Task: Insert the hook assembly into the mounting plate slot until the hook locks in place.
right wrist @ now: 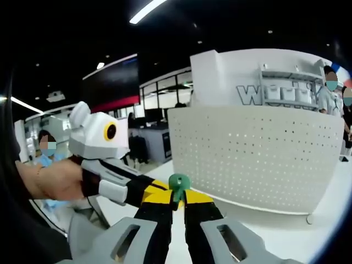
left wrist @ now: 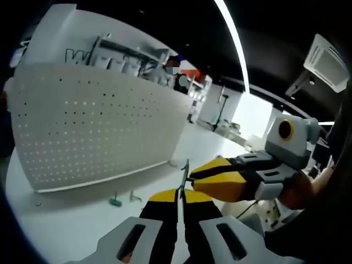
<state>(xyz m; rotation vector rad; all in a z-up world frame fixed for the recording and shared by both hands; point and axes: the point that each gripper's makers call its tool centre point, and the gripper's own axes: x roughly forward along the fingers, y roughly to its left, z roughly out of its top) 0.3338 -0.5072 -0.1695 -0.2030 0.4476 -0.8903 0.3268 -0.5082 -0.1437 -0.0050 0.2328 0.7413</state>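
Note:
Both grippers meet in mid-air above the white table (left wrist: 66, 220). My left gripper (left wrist: 177, 193) is shut on a thin grey-green strip (left wrist: 185, 171) that stands edge-on between its yellow tips; I take it for the mounting plate. The right gripper (left wrist: 193, 180) reaches in from the right and its tips touch that strip. In the right gripper view, my right gripper (right wrist: 177, 197) is shut on a small green hook piece (right wrist: 179, 182). The left gripper (right wrist: 160, 193), held by a hand (right wrist: 52, 179), presses against the green piece from the left. The joint between the parts is hidden.
A white perforated board (left wrist: 93, 126) (right wrist: 258, 159) stands upright on the table behind the grippers. Two small green hooks (left wrist: 115, 202) (left wrist: 135, 196) lie on the table in front of it. People and shelving are far behind.

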